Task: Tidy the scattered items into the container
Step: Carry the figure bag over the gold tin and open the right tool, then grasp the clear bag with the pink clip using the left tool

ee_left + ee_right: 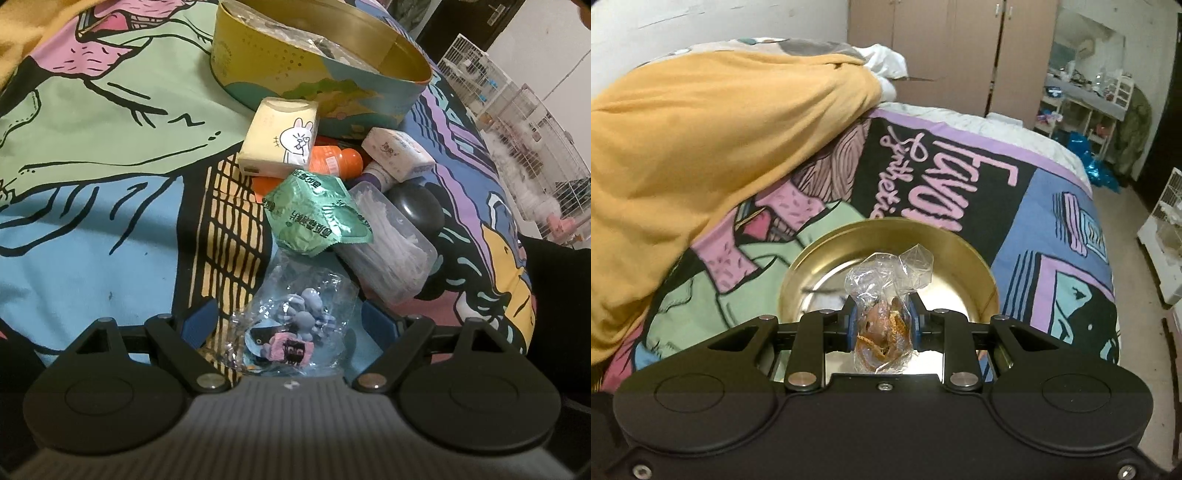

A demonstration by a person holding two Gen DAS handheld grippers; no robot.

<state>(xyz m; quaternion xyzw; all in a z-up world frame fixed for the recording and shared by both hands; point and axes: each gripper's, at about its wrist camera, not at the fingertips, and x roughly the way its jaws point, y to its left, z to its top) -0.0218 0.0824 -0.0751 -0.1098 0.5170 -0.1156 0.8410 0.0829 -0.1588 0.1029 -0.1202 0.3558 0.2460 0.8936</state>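
A round tin with a gold lining stands at the back on the patterned bedspread, some clear wrappers inside it. In front lies a pile: a rabbit-print tissue pack, an orange bottle, a green packet, a clear box of white sticks, a dark round thing and a white tissue pack. My left gripper is open, with a clear bag of grey-blue figures lying between its fingers. My right gripper is shut on a clear bag with brown contents, held over a round gold tin.
A bunched yellow blanket rises on the left of the bed. The bed's edge drops to the floor on the right. White wire cages stand beyond the bed. A dark sleeve is at the right.
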